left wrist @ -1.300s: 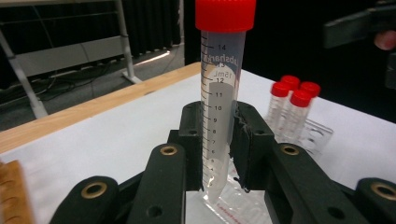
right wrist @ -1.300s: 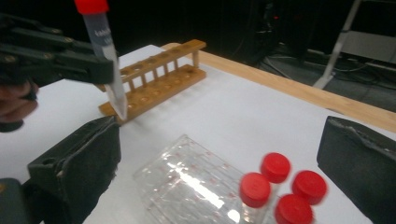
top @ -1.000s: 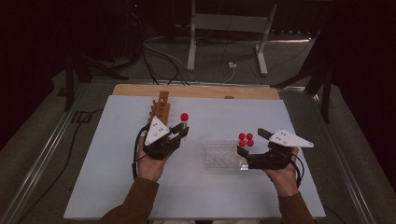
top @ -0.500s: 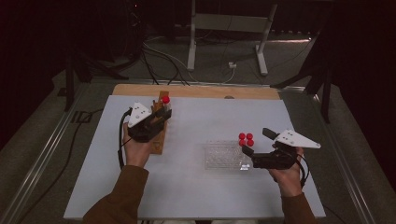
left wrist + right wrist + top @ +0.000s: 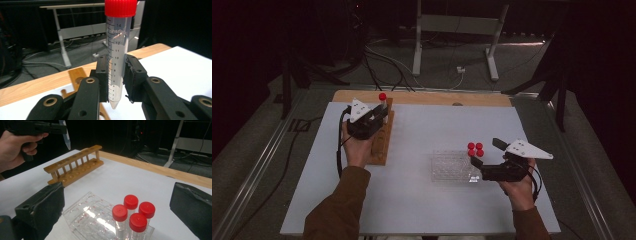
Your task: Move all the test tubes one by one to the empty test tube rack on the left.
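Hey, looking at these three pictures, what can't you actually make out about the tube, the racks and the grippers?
- Clear red-capped tube: its contents; the left gripper's black pads cover its lower sides in the left gripper view.
- Brown wooden rack: in the high view the left hand covers its holes.
- Clear plastic rack: its lower edge is cut off in the right gripper view.

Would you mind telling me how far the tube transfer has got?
Early on: the wooden rack holds no tubes. In hand: the left tool grips one red-capped tube above that rack. Left: four capped tubes stand in the clear rack; the right tool waits open beside them.
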Tool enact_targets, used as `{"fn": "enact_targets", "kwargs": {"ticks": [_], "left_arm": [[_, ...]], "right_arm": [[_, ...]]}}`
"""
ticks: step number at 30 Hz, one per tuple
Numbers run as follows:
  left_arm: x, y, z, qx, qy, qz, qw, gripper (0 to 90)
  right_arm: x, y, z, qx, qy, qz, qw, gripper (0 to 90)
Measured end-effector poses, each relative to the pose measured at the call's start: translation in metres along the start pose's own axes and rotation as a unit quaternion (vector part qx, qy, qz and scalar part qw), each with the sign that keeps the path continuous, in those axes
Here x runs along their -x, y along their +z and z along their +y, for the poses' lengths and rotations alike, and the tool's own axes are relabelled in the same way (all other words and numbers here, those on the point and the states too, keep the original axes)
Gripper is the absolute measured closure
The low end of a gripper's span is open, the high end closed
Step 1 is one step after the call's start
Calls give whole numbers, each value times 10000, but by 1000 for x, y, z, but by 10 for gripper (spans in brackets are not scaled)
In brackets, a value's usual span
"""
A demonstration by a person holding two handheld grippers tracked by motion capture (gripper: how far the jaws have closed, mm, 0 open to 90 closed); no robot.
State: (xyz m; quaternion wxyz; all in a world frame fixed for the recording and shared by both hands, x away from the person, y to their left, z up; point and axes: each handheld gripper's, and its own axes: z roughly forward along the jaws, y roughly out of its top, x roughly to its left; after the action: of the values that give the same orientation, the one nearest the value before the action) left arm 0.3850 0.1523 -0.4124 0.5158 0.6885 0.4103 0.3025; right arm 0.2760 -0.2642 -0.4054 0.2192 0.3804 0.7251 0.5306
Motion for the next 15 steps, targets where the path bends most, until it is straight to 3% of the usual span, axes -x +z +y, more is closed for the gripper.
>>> {"fn": "enact_targets", "kwargs": {"ticks": [7, 13, 15], "left_arm": [[-7, 13, -5, 68, -167, 243, 9995, 756], [-14, 24, -6, 21, -79, 360, 9993, 756], [-18, 26, -8, 50, -136, 399, 9991, 757]], "right_arm": [[0, 0, -2, -2, 37, 23, 10000, 0], [1, 1, -6, -12, 98, 40, 9999, 0], [0, 1, -7, -8, 79, 60, 10000, 0]]}}
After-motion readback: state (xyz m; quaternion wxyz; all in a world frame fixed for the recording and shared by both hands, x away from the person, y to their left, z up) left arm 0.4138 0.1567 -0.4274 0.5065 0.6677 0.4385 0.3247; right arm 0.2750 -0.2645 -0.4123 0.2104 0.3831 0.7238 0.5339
